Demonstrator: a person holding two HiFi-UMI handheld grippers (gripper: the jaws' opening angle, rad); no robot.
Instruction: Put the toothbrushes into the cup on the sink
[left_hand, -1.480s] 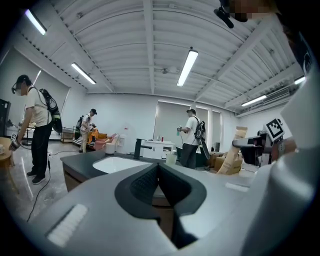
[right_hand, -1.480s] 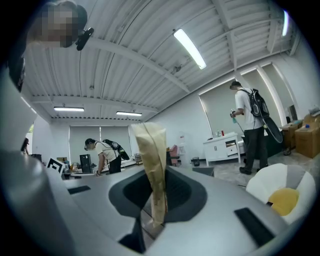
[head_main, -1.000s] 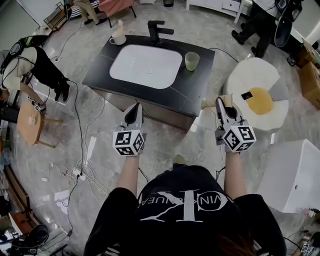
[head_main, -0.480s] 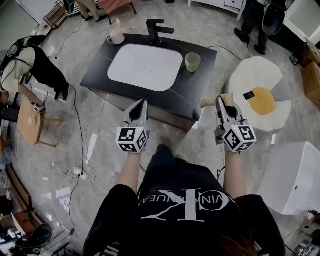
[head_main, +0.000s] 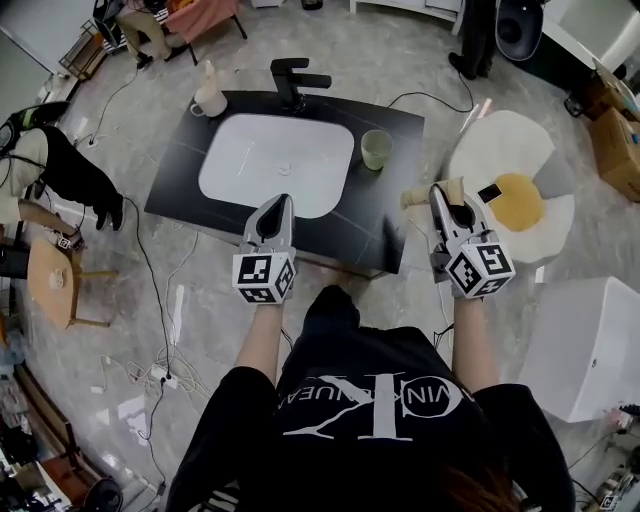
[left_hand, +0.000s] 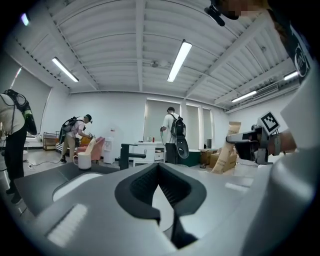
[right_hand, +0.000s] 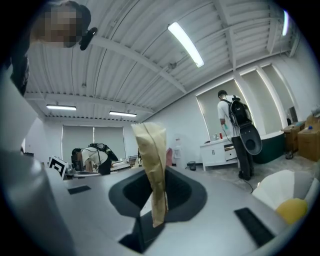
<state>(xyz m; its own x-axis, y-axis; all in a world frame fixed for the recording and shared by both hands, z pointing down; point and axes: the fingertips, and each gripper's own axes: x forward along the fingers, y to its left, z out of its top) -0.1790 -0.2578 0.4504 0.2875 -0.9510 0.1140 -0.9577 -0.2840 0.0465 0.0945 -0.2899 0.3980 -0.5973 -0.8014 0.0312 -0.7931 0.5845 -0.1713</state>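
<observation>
As person (head_main: 370, 400) is nearing worktop (head_main: 385, 222), left gripper (head_main: 281, 201), jaws together, empty, is now overhanging its edge; right gripper (head_main: 441, 190) is clamping paper-wrapped toothbrush (right_hand: 152, 165).

Two grippers at the near side of a black counter (head_main: 385, 218) with a white basin (head_main: 275, 165).
The left gripper (head_main: 283, 201) hangs over the counter's near edge. The right gripper (head_main: 440, 192) is just past the right edge, a tan paper packet (head_main: 419, 199) at its tip. A green cup (head_main: 377, 149) stands near the far right corner, a black faucet (head_main: 295, 78) at the far edge.
</observation>
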